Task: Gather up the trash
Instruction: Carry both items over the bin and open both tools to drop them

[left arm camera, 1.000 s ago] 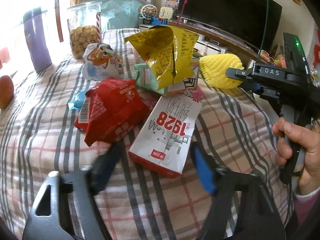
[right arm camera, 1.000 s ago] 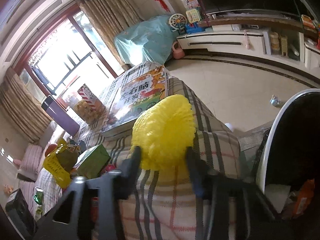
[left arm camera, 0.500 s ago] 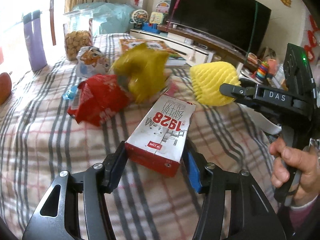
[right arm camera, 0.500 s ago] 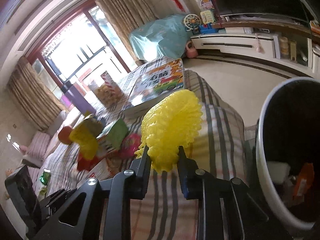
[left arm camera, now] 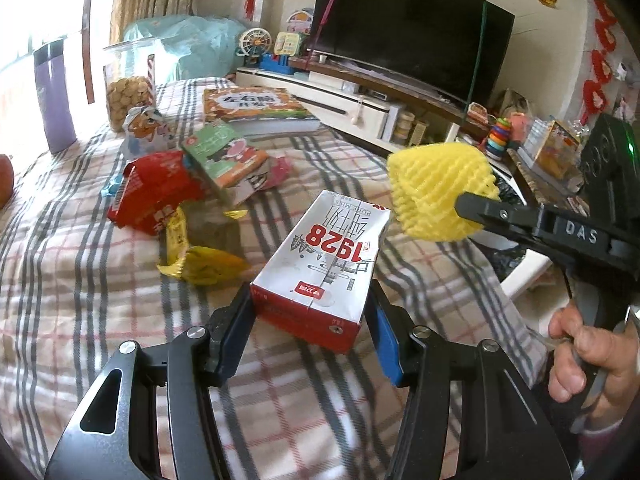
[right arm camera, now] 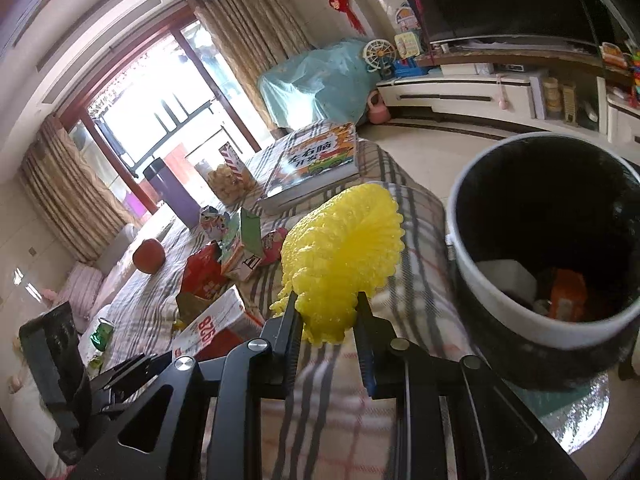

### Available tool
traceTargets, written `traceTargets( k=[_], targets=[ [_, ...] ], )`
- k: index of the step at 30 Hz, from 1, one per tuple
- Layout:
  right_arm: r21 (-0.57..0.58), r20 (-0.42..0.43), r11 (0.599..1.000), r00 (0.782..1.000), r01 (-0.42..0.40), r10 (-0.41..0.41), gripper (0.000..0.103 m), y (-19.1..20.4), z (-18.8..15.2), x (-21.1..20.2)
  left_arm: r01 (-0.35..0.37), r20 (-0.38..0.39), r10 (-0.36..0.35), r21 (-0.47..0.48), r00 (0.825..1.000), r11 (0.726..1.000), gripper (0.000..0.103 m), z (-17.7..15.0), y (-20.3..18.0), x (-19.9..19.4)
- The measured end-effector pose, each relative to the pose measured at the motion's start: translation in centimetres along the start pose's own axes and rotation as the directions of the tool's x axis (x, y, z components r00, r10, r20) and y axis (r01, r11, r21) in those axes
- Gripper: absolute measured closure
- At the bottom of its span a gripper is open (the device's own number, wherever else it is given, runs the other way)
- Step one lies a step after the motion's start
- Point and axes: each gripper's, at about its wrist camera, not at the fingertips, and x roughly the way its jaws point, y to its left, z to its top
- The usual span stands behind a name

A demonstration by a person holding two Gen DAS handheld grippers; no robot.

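Note:
My left gripper (left arm camera: 310,326) is shut on a white and red "1928" milk carton (left arm camera: 328,256) and holds it over the plaid cloth. My right gripper (right arm camera: 328,334) is shut on a yellow foam fruit net (right arm camera: 344,252), held in the air beside the white trash bin (right arm camera: 516,300). The net (left arm camera: 440,192) and the right gripper also show in the left wrist view. A yellow wrapper (left arm camera: 200,260), a red bag (left arm camera: 154,196) and a green box (left arm camera: 224,156) lie on the cloth.
The bin stands right of the table edge and holds an orange wrapper (right arm camera: 566,294) and white paper. A book (left arm camera: 256,106), a cookie jar (left arm camera: 128,88), a purple bottle (left arm camera: 54,96) and a cartoon packet (left arm camera: 146,136) stand at the far side. A TV (left arm camera: 404,28) is behind.
The left gripper closed on the carton and lifted it. The yellow wrapper fell onto the cloth. The right gripper closed on the foam net and carried it toward the bin.

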Motion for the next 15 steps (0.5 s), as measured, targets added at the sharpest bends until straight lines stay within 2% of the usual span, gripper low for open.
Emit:
traceTargets(
  k=[15],
  targets=[
    [0.074,0.062,0.995,0.995,0.07,-0.075,0.078,-3.7,-1.5,-5.3,0.046,0.008,-0.046,0.045,0.999,0.998,0.049,0.9,-5.0,0.9]
  ],
)
